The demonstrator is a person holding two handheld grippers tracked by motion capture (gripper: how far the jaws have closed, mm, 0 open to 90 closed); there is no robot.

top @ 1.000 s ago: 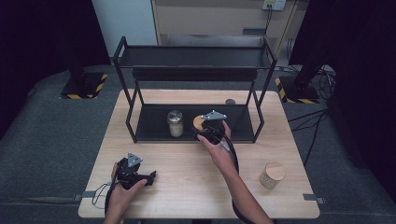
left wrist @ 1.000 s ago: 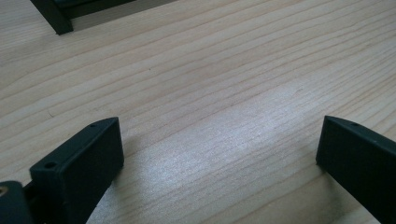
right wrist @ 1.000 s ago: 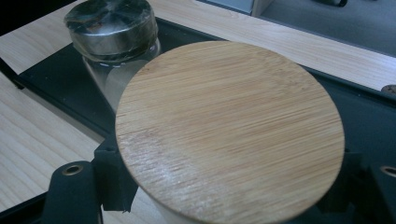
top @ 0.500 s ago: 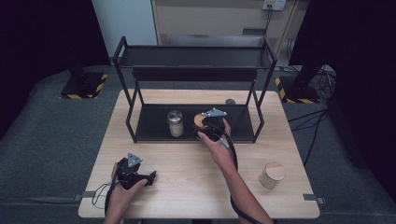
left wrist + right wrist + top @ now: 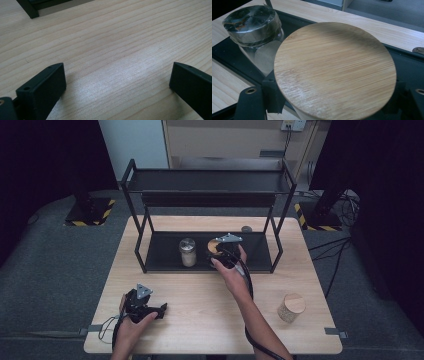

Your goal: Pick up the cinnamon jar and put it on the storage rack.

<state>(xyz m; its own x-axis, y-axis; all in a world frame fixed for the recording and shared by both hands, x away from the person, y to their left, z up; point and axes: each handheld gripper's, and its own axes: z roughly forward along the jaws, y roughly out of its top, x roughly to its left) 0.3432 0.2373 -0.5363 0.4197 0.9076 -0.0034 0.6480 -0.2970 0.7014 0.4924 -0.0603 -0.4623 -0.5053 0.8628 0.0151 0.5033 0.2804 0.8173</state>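
My right gripper (image 5: 220, 252) is shut on a jar with a round bamboo lid (image 5: 334, 70) and holds it over the black lower shelf (image 5: 165, 251) of a metal rack, its jaws pressing on the jar's two sides below the lid. In the high view the bamboo lid (image 5: 214, 245) peeks out left of the gripper. Just to its left a glass jar with a metal lid (image 5: 188, 251) (image 5: 252, 22) stands on the same shelf. My left gripper (image 5: 159, 310) (image 5: 117, 72) rests on the wooden table near the front left, open, with bare wood between its jaws.
The black two-tier rack (image 5: 207, 200) stands across the back half of the table (image 5: 200, 305). A second bamboo-lidded jar (image 5: 291, 307) stands at the front right. A small dark round object (image 5: 246, 228) lies behind the rack's lower shelf.
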